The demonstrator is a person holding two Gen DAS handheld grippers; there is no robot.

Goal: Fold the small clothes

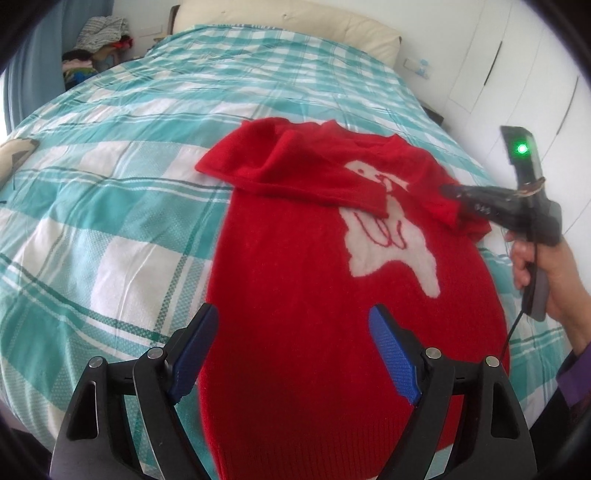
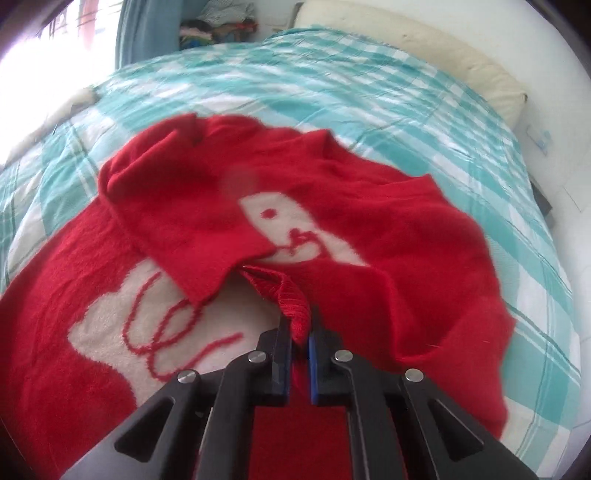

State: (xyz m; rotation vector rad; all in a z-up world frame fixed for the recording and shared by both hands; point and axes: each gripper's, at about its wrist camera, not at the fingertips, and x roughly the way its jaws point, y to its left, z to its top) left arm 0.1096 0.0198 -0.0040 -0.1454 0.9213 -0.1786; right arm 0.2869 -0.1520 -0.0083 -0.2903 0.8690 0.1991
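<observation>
Red knitted sweater with a white dog figure [image 1: 332,266] is lying face up on the teal-and-white checked bedspread [image 1: 122,155], hem toward the cameras; one sleeve [image 1: 295,173] is lying folded across the chest, its cuff covering part of the white figure; the other red ribbed sleeve cuff [image 2: 291,299] is sitting pinched between the blue pads of the right gripper [image 2: 297,328], jaws nearly closed on the fabric, cuff lifted off the sweater body; right gripper body [image 1: 491,206] is showing from the left wrist view with a green light on, person's hand [image 1: 546,273] wrapping the handle; left gripper [image 1: 291,325] is hovering above the lower sweater body, jaws spread wide, gripping nothing. Around: cream pillow [image 1: 295,26] lying at the head of the bed; pile of mixed clothes [image 1: 96,48] sitting in the far corner beside a blue curtain [image 2: 147,26]; white cabinet doors [image 1: 517,66] standing along the right side of the bed.
</observation>
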